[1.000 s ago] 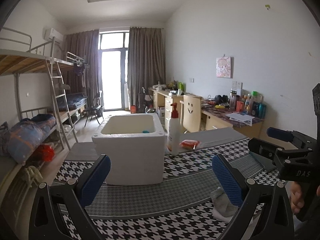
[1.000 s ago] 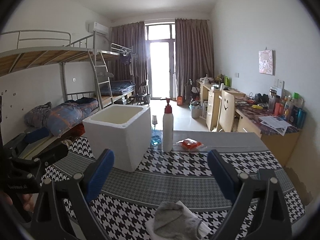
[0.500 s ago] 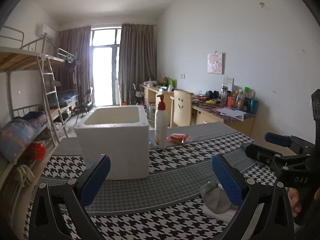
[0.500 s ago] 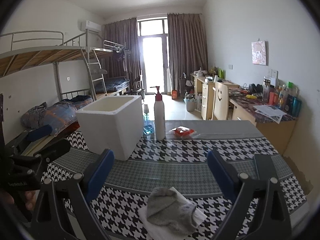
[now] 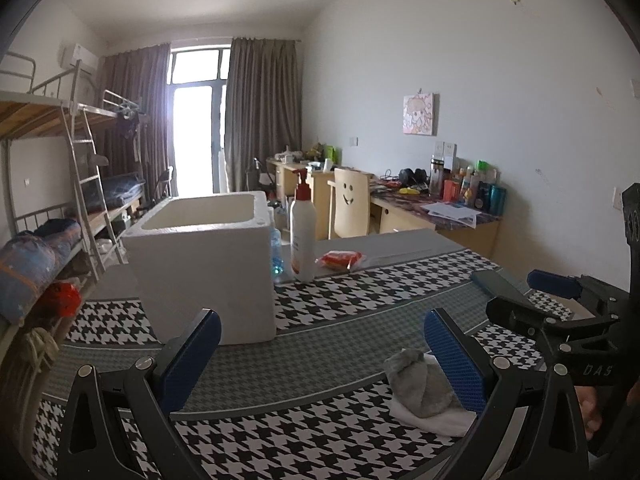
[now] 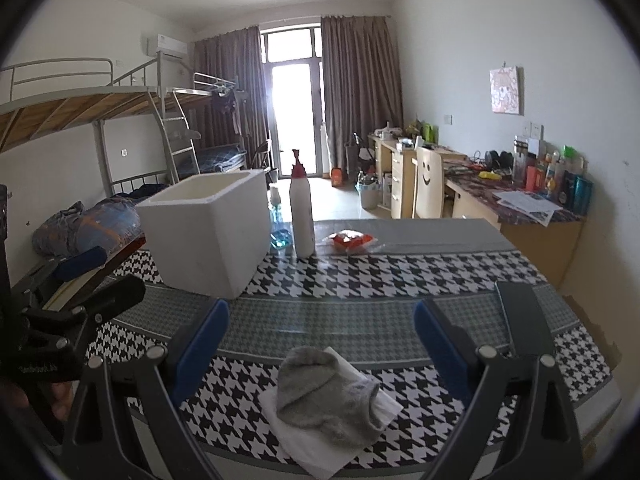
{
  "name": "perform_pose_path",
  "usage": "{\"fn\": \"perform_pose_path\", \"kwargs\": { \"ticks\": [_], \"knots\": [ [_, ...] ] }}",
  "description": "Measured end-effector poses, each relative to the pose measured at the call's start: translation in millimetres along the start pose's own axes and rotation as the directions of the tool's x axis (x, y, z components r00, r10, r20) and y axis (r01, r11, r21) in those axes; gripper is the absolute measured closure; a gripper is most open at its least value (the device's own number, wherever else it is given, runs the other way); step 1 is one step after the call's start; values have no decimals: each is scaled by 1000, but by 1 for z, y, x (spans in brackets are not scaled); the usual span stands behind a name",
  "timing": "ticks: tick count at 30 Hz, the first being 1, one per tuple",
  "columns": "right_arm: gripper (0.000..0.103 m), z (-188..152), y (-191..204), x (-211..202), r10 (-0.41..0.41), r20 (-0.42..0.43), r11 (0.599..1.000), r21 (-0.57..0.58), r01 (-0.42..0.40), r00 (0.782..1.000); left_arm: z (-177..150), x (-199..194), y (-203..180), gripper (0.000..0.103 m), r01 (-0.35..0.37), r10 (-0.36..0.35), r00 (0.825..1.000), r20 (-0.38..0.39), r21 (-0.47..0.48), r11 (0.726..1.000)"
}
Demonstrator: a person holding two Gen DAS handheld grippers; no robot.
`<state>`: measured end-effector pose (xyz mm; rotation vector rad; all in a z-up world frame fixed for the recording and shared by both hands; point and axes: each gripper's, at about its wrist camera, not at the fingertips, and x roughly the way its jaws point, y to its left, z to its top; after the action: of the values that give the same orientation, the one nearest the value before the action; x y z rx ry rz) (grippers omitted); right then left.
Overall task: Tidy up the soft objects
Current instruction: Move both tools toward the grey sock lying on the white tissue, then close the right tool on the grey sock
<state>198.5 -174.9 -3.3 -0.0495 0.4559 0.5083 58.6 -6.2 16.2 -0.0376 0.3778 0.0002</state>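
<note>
A grey sock (image 6: 326, 394) lies crumpled on a white folded cloth (image 6: 304, 446) near the table's front edge; the sock also shows in the left wrist view (image 5: 420, 386). My right gripper (image 6: 320, 338) is open and empty, hovering just behind and above the sock. My left gripper (image 5: 320, 354) is open and empty, left of the sock. An open white foam box (image 6: 208, 232) stands at the table's left; it also shows in the left wrist view (image 5: 204, 256).
A white pump bottle (image 6: 302, 216), a small blue bottle (image 6: 278, 230) and a red packet (image 6: 350, 240) stand behind the box. A dark phone (image 6: 520, 322) lies at the right. The table wears a houndstooth cloth (image 6: 400, 276). Bunk beds stand left, desks right.
Both grippers have drawn back and tilted down a little, so the sock and white cloth show more fully. Both stay open.
</note>
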Motion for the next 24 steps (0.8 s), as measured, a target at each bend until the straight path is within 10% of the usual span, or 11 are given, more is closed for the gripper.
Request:
{"fn": "perform_pose_path", "kwargs": {
  "ticks": [24],
  "knots": [
    [7,-40,-25,13,-38,-99,996,72,46,994,-27,31,-19,1,49,-50,994,-96,-10,999]
  ]
}}
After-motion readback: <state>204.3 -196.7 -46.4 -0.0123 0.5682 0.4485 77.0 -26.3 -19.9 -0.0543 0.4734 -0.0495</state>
